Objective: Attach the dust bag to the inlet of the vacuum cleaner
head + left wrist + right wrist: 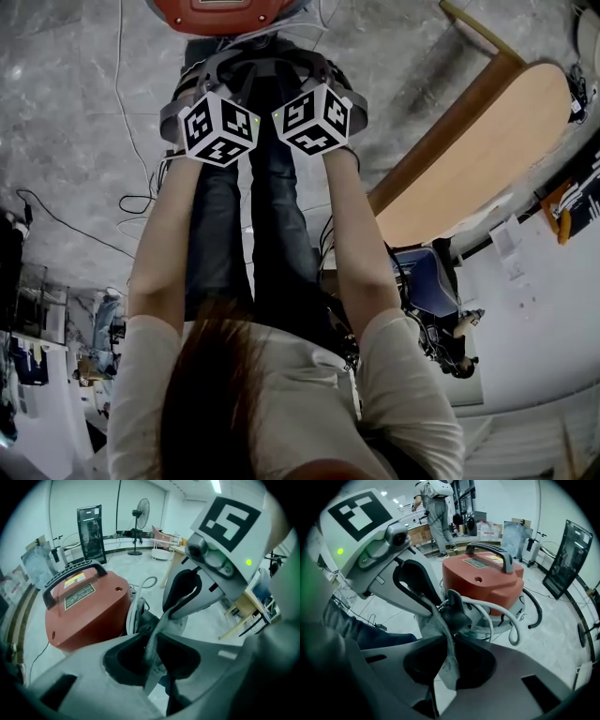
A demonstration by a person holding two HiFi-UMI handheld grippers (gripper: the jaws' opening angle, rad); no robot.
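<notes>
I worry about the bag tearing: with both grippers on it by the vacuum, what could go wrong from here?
1. The left gripper and right gripper each pinch only a thin fold of the bag; a pull might slip or tear it.
2. The white hose loops beside the black fitting and may snag the bag.
3. The grippers sit close together and could bump.

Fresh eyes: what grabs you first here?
The red vacuum cleaner on the floor, straight ahead of both grippers, dominates. In front of it the left gripper and right gripper sit side by side, each shut on a fold of the grey dust bag. A white hose loops beside its base.
</notes>
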